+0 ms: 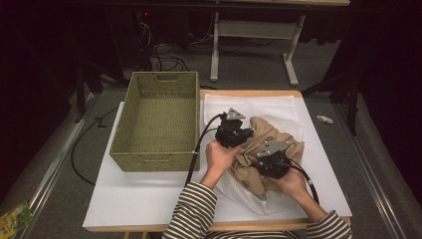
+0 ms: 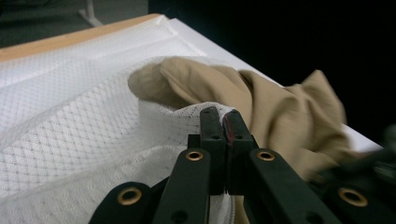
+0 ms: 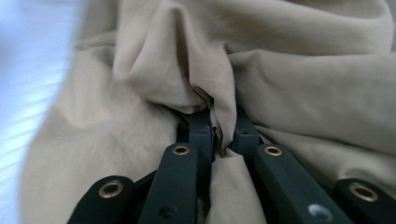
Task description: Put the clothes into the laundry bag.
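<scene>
A crumpled tan garment [image 1: 259, 144] lies on a white mesh laundry bag [image 1: 259, 107] on the right half of the table. My left gripper [image 1: 247, 133] is at the garment's left side, and in the left gripper view it [image 2: 223, 114] is shut on the bag's mesh edge [image 2: 187, 109], with the tan garment [image 2: 261, 100] just beyond. My right gripper [image 1: 263, 164] is pressed into the garment's near side. In the right gripper view it [image 3: 223, 123] is shut on a fold of the tan garment [image 3: 280, 79].
A woven green basket [image 1: 159, 122] stands with nothing in it on the left half of the white table top [image 1: 139, 194], close to my left gripper. A small white object [image 1: 324, 119] lies on the floor to the right. A table frame [image 1: 254, 35] stands behind.
</scene>
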The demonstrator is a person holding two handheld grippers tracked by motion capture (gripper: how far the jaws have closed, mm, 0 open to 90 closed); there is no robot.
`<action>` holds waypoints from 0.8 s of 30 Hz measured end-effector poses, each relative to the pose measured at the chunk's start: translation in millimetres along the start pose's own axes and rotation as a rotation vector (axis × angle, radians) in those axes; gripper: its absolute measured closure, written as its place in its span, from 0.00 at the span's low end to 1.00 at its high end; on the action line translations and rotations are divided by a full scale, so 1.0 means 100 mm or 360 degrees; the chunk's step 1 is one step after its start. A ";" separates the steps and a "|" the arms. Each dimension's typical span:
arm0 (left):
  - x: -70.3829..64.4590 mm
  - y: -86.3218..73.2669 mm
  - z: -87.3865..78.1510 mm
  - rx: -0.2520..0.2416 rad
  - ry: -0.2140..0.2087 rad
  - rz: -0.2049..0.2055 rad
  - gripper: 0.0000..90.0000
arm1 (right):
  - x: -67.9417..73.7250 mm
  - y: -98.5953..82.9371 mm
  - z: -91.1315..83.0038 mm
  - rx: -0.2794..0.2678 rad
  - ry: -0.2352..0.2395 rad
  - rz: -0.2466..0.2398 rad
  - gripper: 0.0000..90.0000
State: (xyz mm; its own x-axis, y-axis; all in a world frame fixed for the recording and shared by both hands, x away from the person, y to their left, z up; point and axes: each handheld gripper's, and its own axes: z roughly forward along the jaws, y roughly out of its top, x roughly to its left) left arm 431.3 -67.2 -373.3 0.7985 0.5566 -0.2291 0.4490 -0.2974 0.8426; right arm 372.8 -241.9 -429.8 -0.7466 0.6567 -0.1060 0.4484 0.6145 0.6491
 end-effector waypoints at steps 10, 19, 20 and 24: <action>0.06 -0.15 0.04 0.0028 -0.0001 -0.0041 0.99 | -0.08 0.01 0.09 -0.0083 -0.0105 0.0090 0.65; 0.10 -0.20 0.03 0.0037 0.0011 -0.0057 0.99 | -0.10 -0.06 -0.59 -0.0350 -0.0115 0.0082 0.50; 0.10 -0.20 0.03 0.0037 0.0015 -0.0054 0.99 | -0.15 -0.06 -0.67 -0.0382 -0.0158 0.0094 0.49; 0.09 -0.20 0.03 0.0040 0.0026 -0.0042 0.99 | -0.41 -0.02 -0.74 -0.0401 -0.0288 0.0229 0.35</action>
State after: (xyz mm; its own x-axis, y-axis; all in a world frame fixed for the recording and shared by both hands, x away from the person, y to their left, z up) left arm 430.8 -58.4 -394.1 0.7797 0.5772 -0.2427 0.4799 -0.3019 0.8238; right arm 366.3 -302.7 -371.2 -0.5753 0.8096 -0.1170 0.3905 0.3975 0.8303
